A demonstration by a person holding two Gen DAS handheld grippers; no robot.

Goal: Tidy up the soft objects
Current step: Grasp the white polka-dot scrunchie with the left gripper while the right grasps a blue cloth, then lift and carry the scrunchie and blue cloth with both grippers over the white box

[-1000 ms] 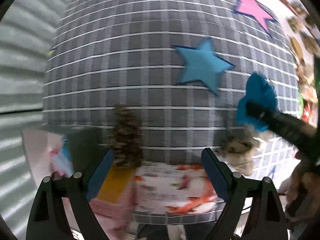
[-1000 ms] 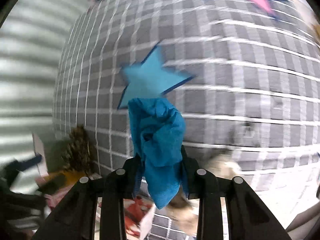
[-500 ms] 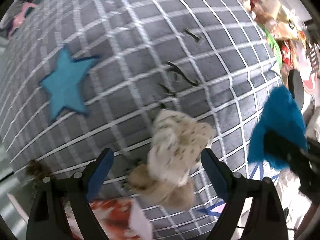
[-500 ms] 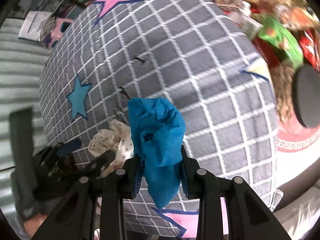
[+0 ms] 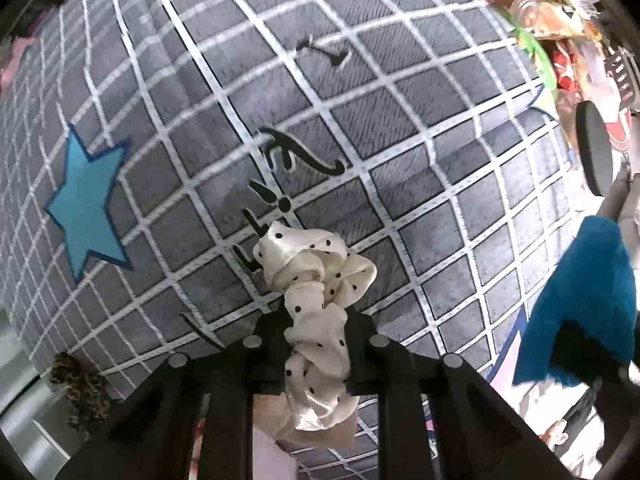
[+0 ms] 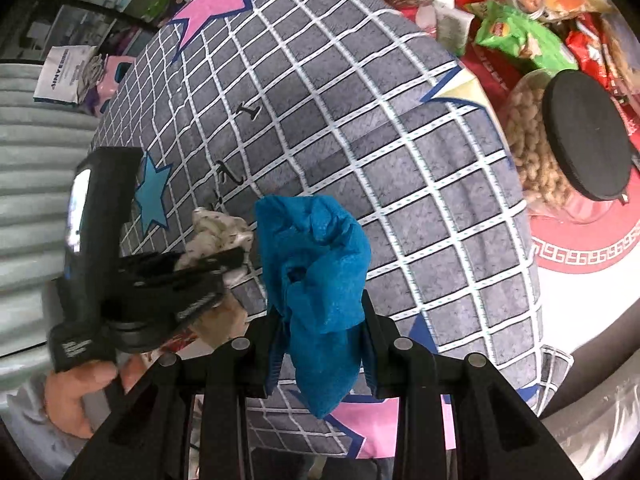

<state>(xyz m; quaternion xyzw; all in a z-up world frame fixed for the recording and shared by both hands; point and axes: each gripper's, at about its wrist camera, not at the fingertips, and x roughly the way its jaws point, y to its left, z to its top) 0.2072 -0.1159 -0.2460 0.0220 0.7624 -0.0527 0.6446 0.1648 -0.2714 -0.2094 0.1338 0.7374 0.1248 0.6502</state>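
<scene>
My left gripper is shut on a cream scrunchie with black dots and holds it over the grey checked mat. The same scrunchie and left gripper show at the left of the right wrist view. My right gripper is shut on a blue fuzzy scrunchie, held above the mat. That blue scrunchie also shows at the right edge of the left wrist view. A tan soft item lies under the cream scrunchie, partly hidden.
A leopard-print scrunchie lies at the mat's lower left edge. A jar of nuts with a black lid, a green snack bag and bottles crowd the right side. A blue star patch marks the mat.
My left gripper has closed on the cream dotted scrunchie, which lay between its open fingers half a second ago. Both views have swung right across the mat. The right gripper still holds the blue scrunchie.
</scene>
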